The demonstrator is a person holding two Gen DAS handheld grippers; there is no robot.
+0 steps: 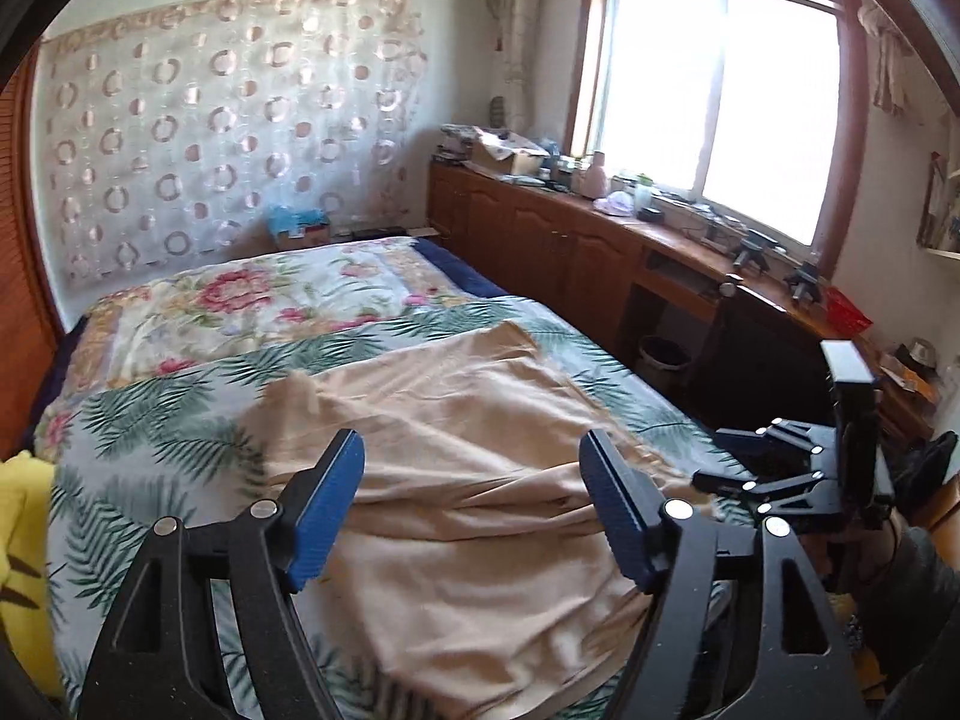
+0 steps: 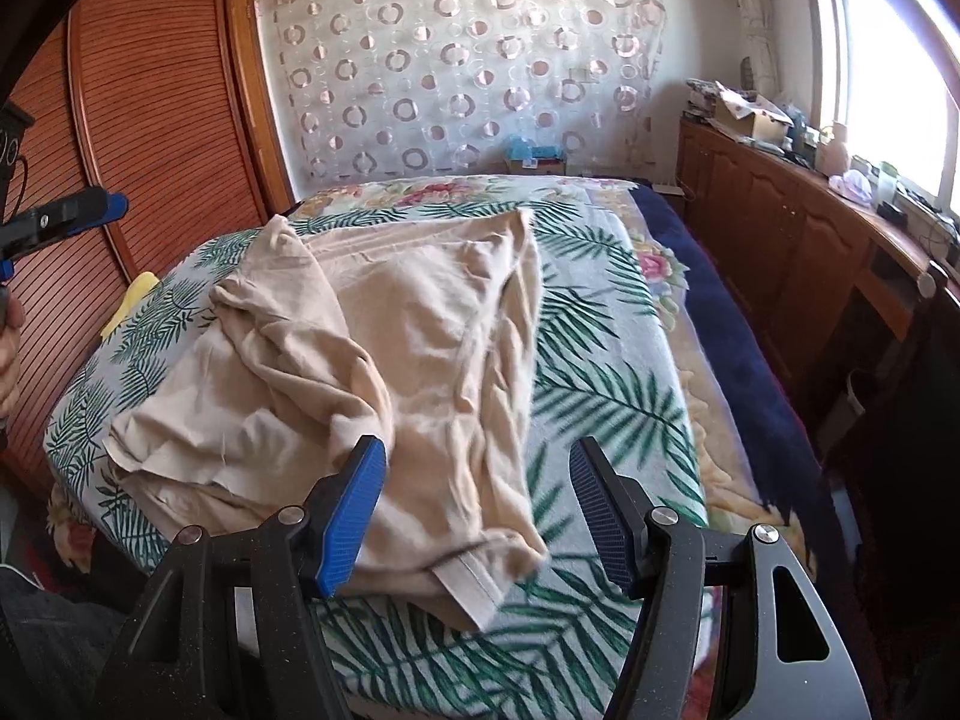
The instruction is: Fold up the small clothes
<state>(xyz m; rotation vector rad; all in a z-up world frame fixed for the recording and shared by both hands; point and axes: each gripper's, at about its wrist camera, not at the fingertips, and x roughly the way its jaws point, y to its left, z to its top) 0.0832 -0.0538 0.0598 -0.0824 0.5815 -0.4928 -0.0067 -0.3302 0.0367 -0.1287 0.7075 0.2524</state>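
L wrist view takes in the window (image 1: pixel 714 102) and the long wooden cabinet (image 1: pixel 540 240) off to the R, plus the right gripper (image 1: pixel 780 468) seen side-on at the R edge; can't read its finger gap from there. R wrist view shows instead the slatted wardrobe door (image 2: pixel 138 120) on the L and the tip of the left gripper (image 2: pixel 78 210) poking in at the L edge, up off the bed.

Left gripper (image 1: pixel 471 504): fingers spread wide, nothing pinched, cloth lying below and ahead of the gap. Right gripper (image 2: pixel 477 510): also spread, nothing between the pads; hem corner of the cloth sits just under and ahead of its L finger.

Beige garment (image 2: pixel 372 360) lies crumpled on the leaf-print bedspread (image 2: pixel 606 396), partly doubled over, one bunched fold heaped on the side nearer the left gripper, flatter toward the far end. Its near edge comes close to the bed's near edge, right below both tools.

Room: bare bedspread ahead-R of the right gripper, floral quilt (image 1: pixel 240 300) beyond the cloth. Yellow item (image 1: pixel 18 516) at the bed's L edge, beside the left gripper. Bed drops off on the R to a dark gap before the cabinet.
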